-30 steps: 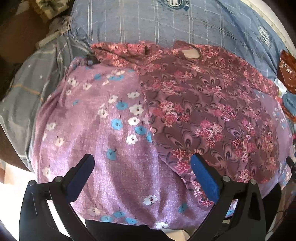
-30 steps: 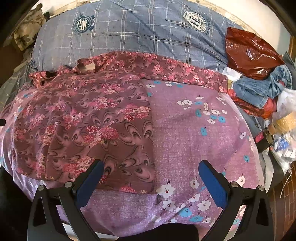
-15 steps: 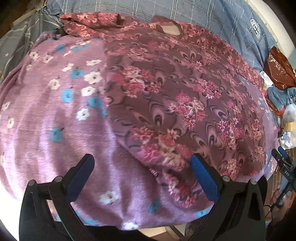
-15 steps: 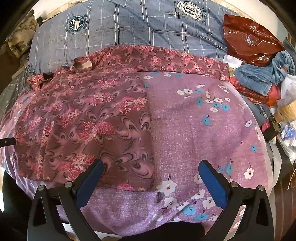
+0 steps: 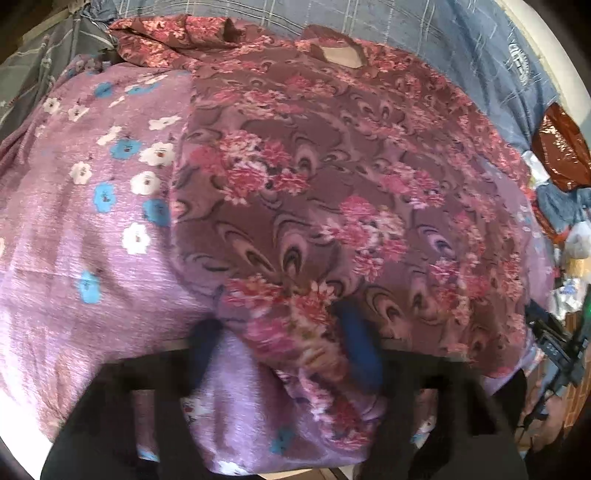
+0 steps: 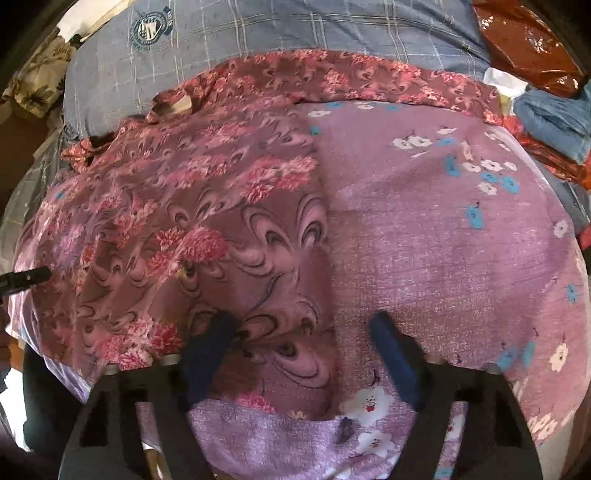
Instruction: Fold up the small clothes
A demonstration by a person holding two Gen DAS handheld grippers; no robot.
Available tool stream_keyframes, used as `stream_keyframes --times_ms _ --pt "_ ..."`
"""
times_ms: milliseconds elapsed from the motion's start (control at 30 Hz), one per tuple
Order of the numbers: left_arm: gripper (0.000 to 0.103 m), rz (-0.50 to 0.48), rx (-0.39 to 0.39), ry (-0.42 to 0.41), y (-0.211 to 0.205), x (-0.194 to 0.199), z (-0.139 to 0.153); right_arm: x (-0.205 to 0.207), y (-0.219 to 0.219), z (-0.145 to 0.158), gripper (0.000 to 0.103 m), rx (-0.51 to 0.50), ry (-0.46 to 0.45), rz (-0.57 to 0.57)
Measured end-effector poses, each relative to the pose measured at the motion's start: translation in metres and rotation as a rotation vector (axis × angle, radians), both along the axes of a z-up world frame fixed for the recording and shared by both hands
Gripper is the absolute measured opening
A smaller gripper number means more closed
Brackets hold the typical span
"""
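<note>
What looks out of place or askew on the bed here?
The maroon flowered garment is not flat: its top edge is bunched and one sleeve crumpled. A heap of clothes crowds the bed's right side.

Left tool low, right at the near hem of the brown flowery garment. Two blue fingers part way apart, with a bunched bit of that hem sitting between them. Blurry, so cannot tell if squeezing yet.

Right tool also low at the near hem of the garment, at its other corner. Blue fingers spread apart, one on each side of the corner, cloth puffed up between them. Not pinched together.
</note>
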State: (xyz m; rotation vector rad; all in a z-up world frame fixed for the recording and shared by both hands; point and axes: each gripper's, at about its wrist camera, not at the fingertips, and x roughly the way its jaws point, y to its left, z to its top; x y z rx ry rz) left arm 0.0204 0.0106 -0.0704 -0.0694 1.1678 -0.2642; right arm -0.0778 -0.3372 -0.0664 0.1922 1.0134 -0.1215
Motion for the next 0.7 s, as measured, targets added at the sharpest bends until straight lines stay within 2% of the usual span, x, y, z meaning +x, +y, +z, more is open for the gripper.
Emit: stream_keyframes --times_ms 33,67,100,167,233,300,367,433,467,533,567,600,667,700 --pt "0.017 0.007 -0.006 -0.010 0.003 0.000 0.003 -0.002 0.004 0.003 0.044 -0.010 -0.021 0.024" --pt "0.007 0.013 -0.018 -0.010 0.007 0.001 0.007 -0.002 0.008 0.005 0.009 -0.012 -0.027 0.047" --pt "0.006 0.021 -0.026 -0.003 0.010 0.002 0.011 -0.002 0.011 0.006 0.004 -0.021 -0.020 0.067" --pt "0.006 0.039 -0.055 0.000 0.018 0.002 0.026 -0.004 0.013 0.014 0.004 -0.013 -0.029 0.090" --pt "0.006 0.043 -0.069 -0.030 0.022 -0.001 0.052 -0.011 0.009 0.034 0.004 0.007 -0.077 0.090" --pt "0.006 0.040 -0.036 -0.039 0.022 -0.001 0.069 -0.021 -0.004 0.060 0.004 0.042 -0.155 0.054" --pt "0.008 0.053 0.028 0.020 0.020 0.007 0.063 -0.024 -0.019 0.069 0.004 0.081 -0.179 0.013" --pt "0.015 0.063 0.069 0.068 0.023 0.012 0.048 -0.020 -0.025 0.059 0.004 0.080 -0.140 -0.005" --pt "0.018 0.087 0.063 0.086 0.028 0.012 0.039 -0.018 -0.027 0.048 0.004 0.079 -0.107 -0.012" --pt "0.026 0.096 0.013 0.112 0.039 0.005 0.030 -0.017 -0.028 0.030 0.004 0.094 -0.058 -0.018" --pt "0.038 0.092 -0.043 0.117 0.045 -0.002 0.026 -0.018 -0.027 0.024 0.005 0.088 -0.040 -0.024" --pt "0.054 0.091 -0.092 0.117 0.050 -0.008 0.023 -0.018 -0.027 0.018 0.010 0.085 -0.028 -0.028" --pt "0.065 0.069 -0.172 0.133 0.054 -0.020 0.016 -0.018 -0.028 0.010 0.014 0.121 -0.009 -0.030" --pt "0.065 0.040 -0.209 0.156 0.051 -0.027 0.009 -0.018 -0.031 0.007 0.026 0.137 0.003 -0.033"
